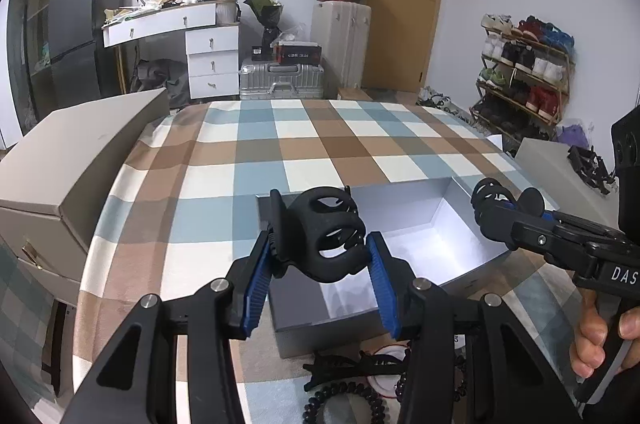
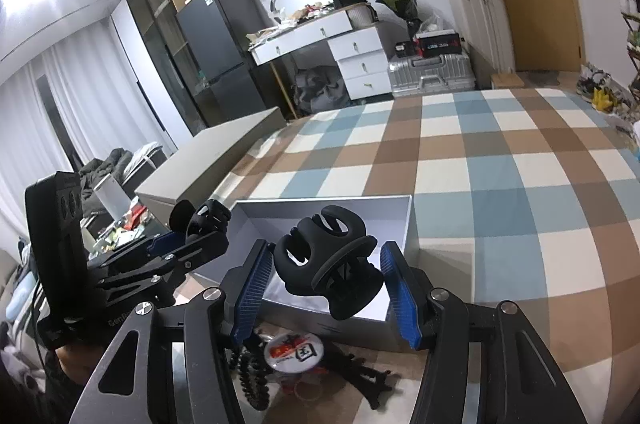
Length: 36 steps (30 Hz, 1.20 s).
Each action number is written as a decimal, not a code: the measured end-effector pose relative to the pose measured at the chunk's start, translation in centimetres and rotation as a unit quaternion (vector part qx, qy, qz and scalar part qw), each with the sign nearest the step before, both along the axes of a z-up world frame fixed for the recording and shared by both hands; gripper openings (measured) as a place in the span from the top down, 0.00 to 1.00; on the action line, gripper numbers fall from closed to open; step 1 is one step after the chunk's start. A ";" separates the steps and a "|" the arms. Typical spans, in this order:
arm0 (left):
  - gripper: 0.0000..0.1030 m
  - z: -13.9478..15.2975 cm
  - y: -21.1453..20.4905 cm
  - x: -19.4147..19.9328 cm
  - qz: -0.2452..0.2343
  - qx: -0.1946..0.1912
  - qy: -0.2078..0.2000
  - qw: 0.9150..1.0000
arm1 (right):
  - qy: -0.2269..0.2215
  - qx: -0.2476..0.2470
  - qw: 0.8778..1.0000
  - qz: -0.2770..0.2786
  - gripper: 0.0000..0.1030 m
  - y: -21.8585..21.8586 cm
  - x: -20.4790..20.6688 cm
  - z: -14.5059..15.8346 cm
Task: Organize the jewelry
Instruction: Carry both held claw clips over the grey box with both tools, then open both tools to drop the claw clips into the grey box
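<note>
My left gripper point(image 1: 320, 252) is shut on a black claw hair clip point(image 1: 324, 236) and holds it over the near edge of an open grey box point(image 1: 404, 212) with a white inside. My right gripper point(image 2: 326, 264) is shut on a second black claw hair clip point(image 2: 332, 260), also above that box point(image 2: 320, 202). In the left wrist view the right gripper point(image 1: 496, 202) comes in from the right over the box. In the right wrist view the left gripper point(image 2: 200, 224) shows at the left. More black clips point(image 1: 352, 364), a beaded bracelet point(image 1: 340, 400) and a round badge point(image 2: 296, 352) lie in front of the box.
The box sits on a checked blue, brown and white cloth point(image 1: 320, 144). A beige box lid point(image 1: 80, 160) lies at the left edge. Drawers, suitcases and a shoe rack point(image 1: 524, 64) stand behind.
</note>
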<state>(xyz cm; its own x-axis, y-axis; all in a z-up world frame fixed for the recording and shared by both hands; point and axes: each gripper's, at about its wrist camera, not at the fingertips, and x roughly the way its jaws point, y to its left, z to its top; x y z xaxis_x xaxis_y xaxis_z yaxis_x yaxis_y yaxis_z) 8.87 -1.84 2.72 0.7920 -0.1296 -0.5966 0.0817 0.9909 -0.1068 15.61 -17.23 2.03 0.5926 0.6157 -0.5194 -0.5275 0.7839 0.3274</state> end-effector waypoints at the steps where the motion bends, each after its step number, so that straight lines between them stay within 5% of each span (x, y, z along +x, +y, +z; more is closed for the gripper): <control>1: 0.61 -0.1 -0.1 0.1 -0.002 0.001 0.003 1.000 | 0.002 0.001 1.000 0.000 0.46 0.0 0.1 -0.1; 14: 0.61 -0.5 -0.9 0.4 -0.003 0.018 0.016 1.000 | 0.007 0.003 1.000 0.005 0.44 0.3 0.2 -0.3; 19: 0.60 -0.5 -0.8 0.3 -0.011 0.008 0.024 1.000 | -0.010 0.001 1.000 -0.003 0.25 0.1 -0.3 0.4; 22: 0.48 -0.1 -0.6 0.0 -0.015 -0.009 0.024 1.000 | -0.020 -0.001 1.000 -0.011 0.14 0.0 -0.7 0.9; 24: 0.28 0.3 -0.5 -0.6 -0.021 -0.020 0.020 0.999 | -0.020 -0.004 1.000 -0.012 0.05 -0.1 -0.8 1.1; 26: 0.19 0.7 -0.4 -1.2 -0.008 -0.009 0.010 1.000 | -0.025 -0.009 1.000 -0.017 0.03 -0.3 -1.1 1.2; 29: 0.16 1.1 -0.1 -2.1 0.010 0.010 0.000 1.000 | -0.025 -0.010 0.999 -0.025 0.00 -0.9 -1.4 1.3; 32: 0.01 1.2 0.5 -3.2 0.019 0.024 -0.008 0.999 | -0.009 -0.019 0.999 -0.026 0.00 -1.3 -1.5 1.1; 36: 0.01 0.9 1.6 -4.4 0.033 0.024 -0.011 0.999 | -0.010 -0.035 0.999 -0.031 0.00 -1.6 -2.2 1.1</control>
<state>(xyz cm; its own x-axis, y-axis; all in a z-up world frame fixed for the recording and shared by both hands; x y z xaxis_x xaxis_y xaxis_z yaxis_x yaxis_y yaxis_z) 4.43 -0.28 3.66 0.8103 -0.0476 -0.5840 0.0170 0.9982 -0.0577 13.37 -18.78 3.14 0.6388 0.5398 -0.5482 -0.4827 0.8361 0.2607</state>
